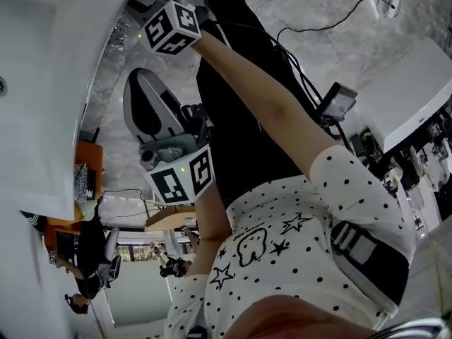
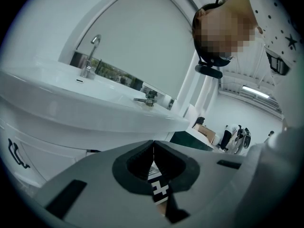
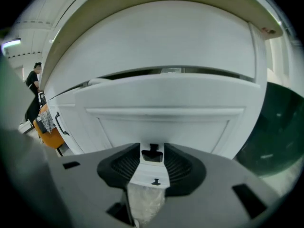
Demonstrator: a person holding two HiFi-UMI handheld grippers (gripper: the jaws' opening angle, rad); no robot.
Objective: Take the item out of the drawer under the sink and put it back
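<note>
In the right gripper view my right gripper (image 3: pixel 152 152) is shut on a white card-like item (image 3: pixel 151 172) with a clear plastic pouch hanging below it. Just ahead is the white panelled drawer front (image 3: pixel 161 122) under the sink, with a dark gap along its top edge. In the left gripper view my left gripper (image 2: pixel 153 147) is shut and holds nothing; the sink basin (image 2: pixel 71 103) and its tap (image 2: pixel 90 56) rise above it. In the head view the left gripper (image 1: pixel 141 83) points at the white cabinet (image 1: pixel 42 119). Of the right gripper only the marker cube (image 1: pixel 169 27) shows.
A black handle (image 3: pixel 59 125) is on the cabinet door left of the drawer. An orange object (image 3: pixel 51 136) and a person (image 3: pixel 33 91) are further left. A dark green surface (image 3: pixel 280 137) lies to the right. Cables (image 1: pixel 311 83) trail over the marble floor.
</note>
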